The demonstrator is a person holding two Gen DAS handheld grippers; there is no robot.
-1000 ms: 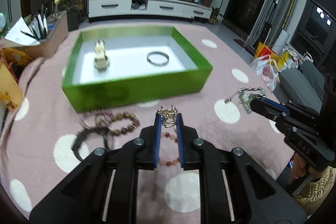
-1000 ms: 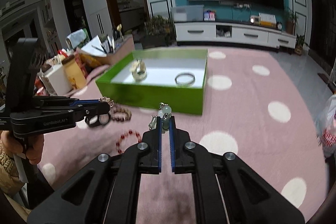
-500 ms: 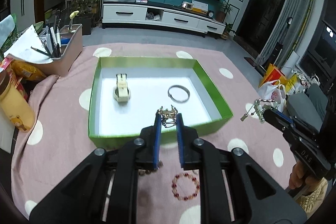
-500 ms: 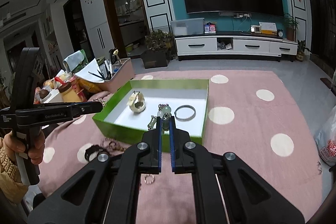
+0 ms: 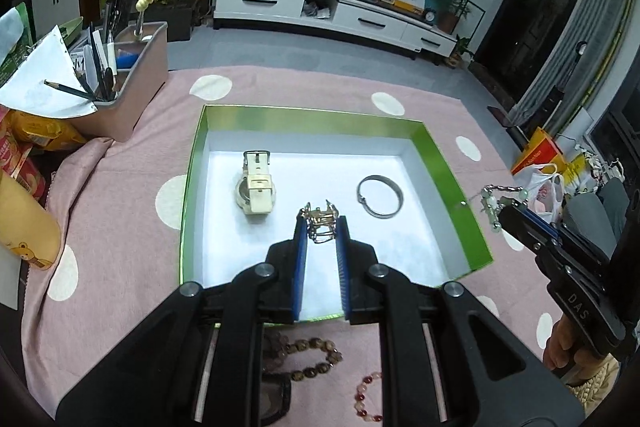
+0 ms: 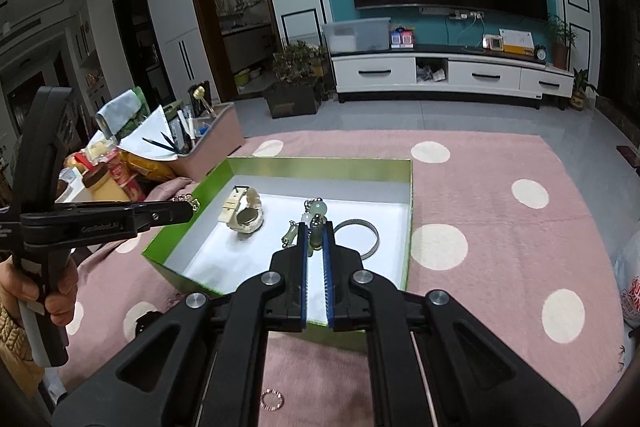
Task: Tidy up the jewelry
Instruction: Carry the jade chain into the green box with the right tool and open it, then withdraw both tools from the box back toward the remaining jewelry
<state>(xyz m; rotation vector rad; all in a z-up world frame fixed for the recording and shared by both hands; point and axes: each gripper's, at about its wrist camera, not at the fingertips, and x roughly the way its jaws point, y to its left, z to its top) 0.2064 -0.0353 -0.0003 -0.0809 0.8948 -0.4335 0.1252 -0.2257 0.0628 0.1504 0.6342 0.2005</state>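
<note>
In the left wrist view, the left gripper (image 5: 321,223) sits low in the middle of the frame. Its jaws are clamped on a small gold clip (image 5: 319,219), over the white floor of the green box (image 5: 436,155).

If the jaws let go here, the clip could land on the cream watch (image 5: 256,187), just left of it, or the silver bangle (image 5: 380,195), just right. Tangled pieces would be hard to sort.

At the right edge, the right gripper (image 5: 505,207) pinches a jade bead chain (image 5: 491,201) outside the box wall. Its loose ends could catch on the rim.

The bead bracelets (image 5: 316,349) at the bottom are partly hidden behind the gripper. What the gold piece really is stays hard to tell.
</note>
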